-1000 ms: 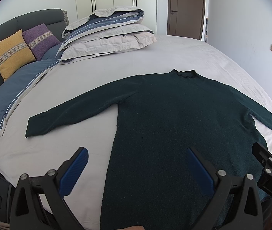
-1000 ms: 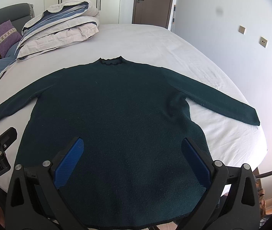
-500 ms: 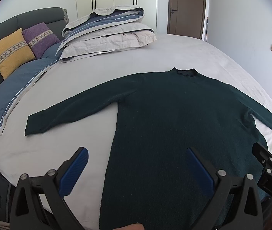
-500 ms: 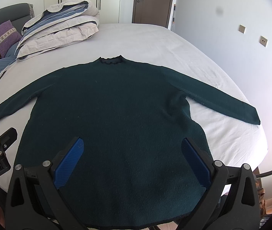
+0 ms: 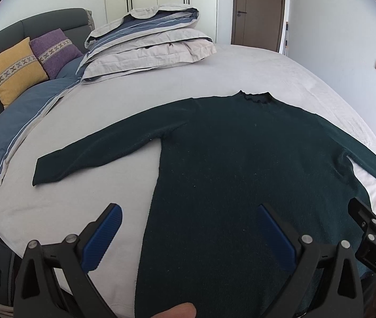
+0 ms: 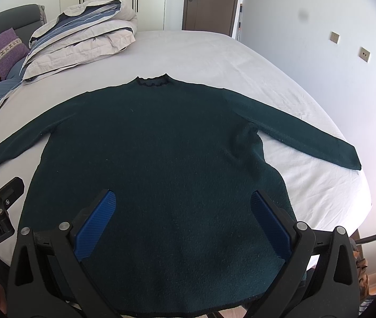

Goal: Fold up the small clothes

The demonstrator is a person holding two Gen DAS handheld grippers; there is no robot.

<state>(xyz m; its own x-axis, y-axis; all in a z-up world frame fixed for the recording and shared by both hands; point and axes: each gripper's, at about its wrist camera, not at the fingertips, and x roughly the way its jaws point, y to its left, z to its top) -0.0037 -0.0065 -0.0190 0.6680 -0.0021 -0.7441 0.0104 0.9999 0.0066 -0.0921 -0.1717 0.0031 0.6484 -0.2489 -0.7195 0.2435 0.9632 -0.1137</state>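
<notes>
Left sleeve [image 5: 103, 148]: spread out flat, cuff pointing toward the pillow side of the bed [image 5: 240, 71]; not folded.
Left gripper [image 5: 188, 234]: jaws wide apart, nothing between them. Hovers over the sweater's near left edge; one blue pad sits above bare sheet, the other above the knit.
Sweater [image 6: 161, 159]: dark green, lying flat on the bed with the collar [image 6: 152, 81] far and the hem [image 6: 188, 310] near. Body smooth; slight puckering at the right armpit.
Right gripper [image 6: 185, 221]: jaws wide apart, empty. Hovers over the lower body of the sweater, both pads above the knit.
Right sleeve [image 6: 293, 132]: spread out flat, cuff near the bed's right edge; not folded.
Done: garment laid out and flattened, as judged from its position.
Left: every fold. No sleeve is brought in, no side is turned over, and the hem has not been brought to the collar.
Progress: at the start; no grasp made.
Surroundings: folded duvet [image 5: 148, 42] and cushions [image 5: 29, 63] lie well apart from the sweater.
</notes>
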